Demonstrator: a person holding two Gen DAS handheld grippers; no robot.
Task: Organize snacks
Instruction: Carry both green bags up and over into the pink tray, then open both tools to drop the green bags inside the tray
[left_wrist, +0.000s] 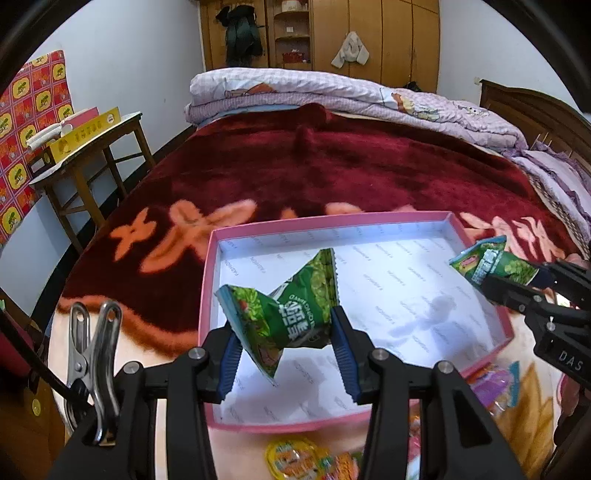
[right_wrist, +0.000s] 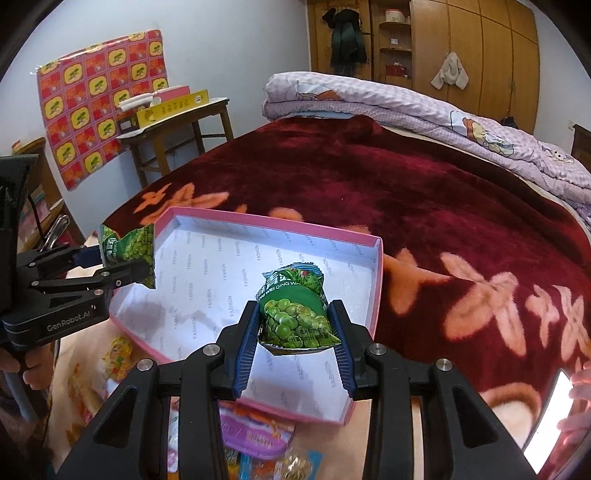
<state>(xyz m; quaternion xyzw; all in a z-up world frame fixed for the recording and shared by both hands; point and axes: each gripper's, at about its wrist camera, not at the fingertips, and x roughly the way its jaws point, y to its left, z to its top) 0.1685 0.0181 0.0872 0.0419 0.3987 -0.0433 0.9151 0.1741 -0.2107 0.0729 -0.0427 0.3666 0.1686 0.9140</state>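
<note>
Two green pea snack packets are in view: one (left_wrist: 291, 306) pinched between the left gripper's (left_wrist: 286, 354) fingers, one (right_wrist: 295, 314) between the right gripper's (right_wrist: 293, 350) fingers. That makes two grippers. One pink box (left_wrist: 210, 266) lies beyond and below both sets of fingertips. Behind the fingers, nearer the camera, several more snack packs (right_wrist: 255, 435) lie on the bed; blur keeps their number from being counted.

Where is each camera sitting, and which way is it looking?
Left wrist: on the left gripper, looking down over its green pea packet into the pink box; the right gripper shows too.
Right wrist: on the right gripper, same aim, holding another packet; the left gripper and a hand show.
Shared: box, red blanket, wardrobe.
</note>
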